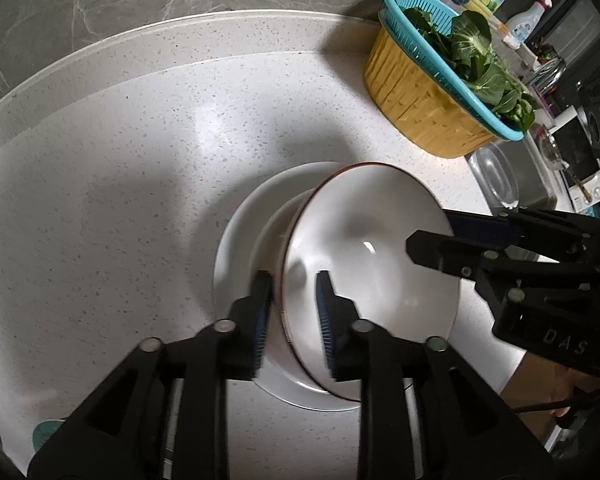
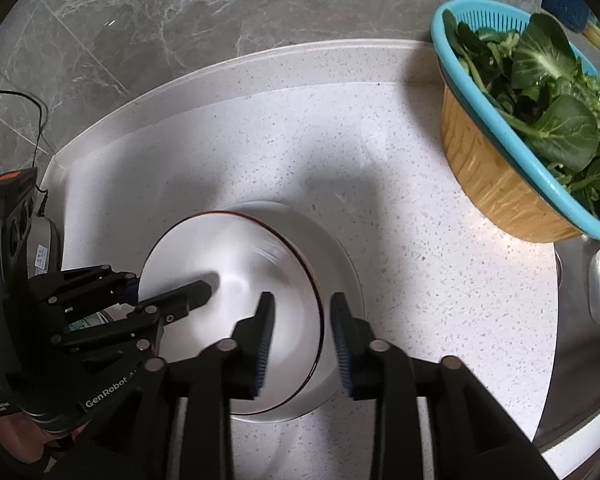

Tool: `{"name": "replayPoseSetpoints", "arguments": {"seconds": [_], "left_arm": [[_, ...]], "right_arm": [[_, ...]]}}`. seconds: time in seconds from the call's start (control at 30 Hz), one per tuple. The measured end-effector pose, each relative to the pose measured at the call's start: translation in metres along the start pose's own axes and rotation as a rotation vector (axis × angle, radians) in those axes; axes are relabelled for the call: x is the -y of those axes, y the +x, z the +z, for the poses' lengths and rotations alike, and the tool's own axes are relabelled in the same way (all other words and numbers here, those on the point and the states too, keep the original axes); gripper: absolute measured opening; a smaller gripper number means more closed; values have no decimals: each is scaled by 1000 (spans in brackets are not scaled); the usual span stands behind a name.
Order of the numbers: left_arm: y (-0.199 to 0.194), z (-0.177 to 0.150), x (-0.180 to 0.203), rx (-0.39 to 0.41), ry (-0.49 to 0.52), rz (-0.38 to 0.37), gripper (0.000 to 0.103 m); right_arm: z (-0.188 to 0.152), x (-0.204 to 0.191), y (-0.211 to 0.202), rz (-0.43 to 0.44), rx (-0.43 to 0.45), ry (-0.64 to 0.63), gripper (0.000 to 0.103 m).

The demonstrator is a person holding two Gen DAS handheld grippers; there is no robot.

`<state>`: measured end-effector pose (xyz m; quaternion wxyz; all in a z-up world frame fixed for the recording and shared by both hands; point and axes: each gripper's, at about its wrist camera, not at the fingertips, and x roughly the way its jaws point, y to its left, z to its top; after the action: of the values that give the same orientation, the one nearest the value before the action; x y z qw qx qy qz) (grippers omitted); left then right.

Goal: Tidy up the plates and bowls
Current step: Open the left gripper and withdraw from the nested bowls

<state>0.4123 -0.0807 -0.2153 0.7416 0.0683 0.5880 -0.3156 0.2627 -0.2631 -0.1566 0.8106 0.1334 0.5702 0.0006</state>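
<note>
We note first what cannot be read. The bowl is smeared by motion blur in both views, so whether it sits level or slightly tilted on the plate we cannot tell. The bowl covers most of the plate; only the plate's rim shows around it. A clear container at the sink edge is cut off by the frame, and the bottles behind the colander are too small to identify.

The bowl, white with a dark rim line, rests on the white plate on the speckled white surface.

The left gripper has its fingers spread apart, straddling the bowl's near-left rim: one finger outside the wall, the other inside the bowl. A gap is visible on each side of the rim, so the pads do not press on it.

The right gripper likewise has its fingers spread across the opposite rim, one inside the bowl and one outside over the plate, clear of the wall.

A blue colander of leafy greens, nested in a yellow basin, stands well apart at the far right.
</note>
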Motion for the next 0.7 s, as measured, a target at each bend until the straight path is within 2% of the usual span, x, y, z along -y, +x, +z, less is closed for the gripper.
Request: {"name": "replayPoseSetpoints", "arguments": {"seconds": [0.03,0.07,0.1,0.17,0.37,0.43,0.5,0.63,0.7], "left_arm": [[0,0,1,2,2,-8,36],[-1,0,3,7,6,-21,48],[-1,-1,5,11,10,-19,54],[-2,-2,7,15,11,-20,60],[0,-2,11,16,33,-7,61],[1,-1,13,12,45,-4,65],[0,0,14,15,40,-20,71],[1,2,13,9,33,-46,76],[0,4,9,8,5,-91,85]], "right_arm": [[-1,1,-1,4,7,3,41],[0,1,-1,3,10,6,43],[-1,2,-1,3,14,11,45],[-1,5,0,10,14,21,46],[-3,5,-1,13,20,4,45],[-3,3,-1,7,15,-16,38],[-5,1,0,8,8,-28,14],[-6,4,0,29,6,-23,12],[-7,6,0,44,2,-18,10]]}}
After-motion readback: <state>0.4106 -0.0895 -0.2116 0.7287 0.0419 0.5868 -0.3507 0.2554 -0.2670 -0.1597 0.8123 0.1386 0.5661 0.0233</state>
